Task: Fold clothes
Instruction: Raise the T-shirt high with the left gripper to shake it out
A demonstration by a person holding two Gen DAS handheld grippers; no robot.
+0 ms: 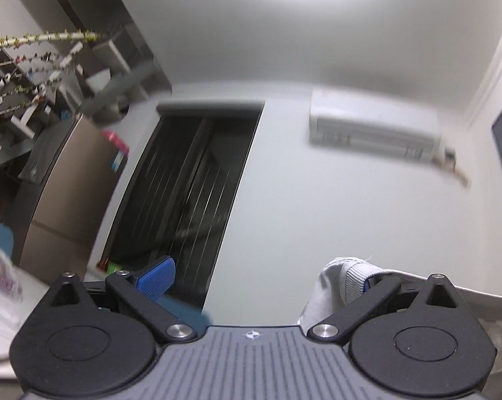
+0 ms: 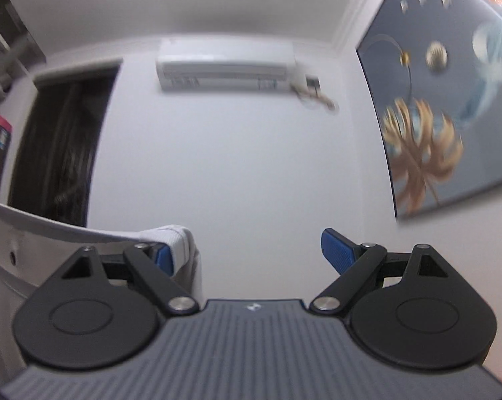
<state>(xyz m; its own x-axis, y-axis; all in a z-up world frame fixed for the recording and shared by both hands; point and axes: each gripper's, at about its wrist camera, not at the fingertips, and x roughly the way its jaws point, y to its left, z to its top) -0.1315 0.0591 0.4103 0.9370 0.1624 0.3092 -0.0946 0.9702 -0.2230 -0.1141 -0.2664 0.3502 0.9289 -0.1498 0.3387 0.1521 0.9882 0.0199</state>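
Left wrist view: the left gripper (image 1: 264,276) gapes wide, a pale garment (image 1: 337,283) merely draped over its right finger. Right wrist view: the right gripper (image 2: 251,253) likewise spread, cloth hooked on its left finger. Folding progress seems undecidable; the garment's body is hidden.

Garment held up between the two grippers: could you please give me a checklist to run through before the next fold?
1. Left gripper clamped on the garment: not ok; the jaws stand wide apart and the fabric only drapes over one finger.
2. Right gripper clamped: not ok; same state, with cloth hooked over one finger.
3. Edge stretched between the grippers: ok; a taut hem runs sideways in both views.
4. Folding surface below: cannot tell; both cameras face the wall and the air conditioner.
5. Lower part hanging free: cannot tell.
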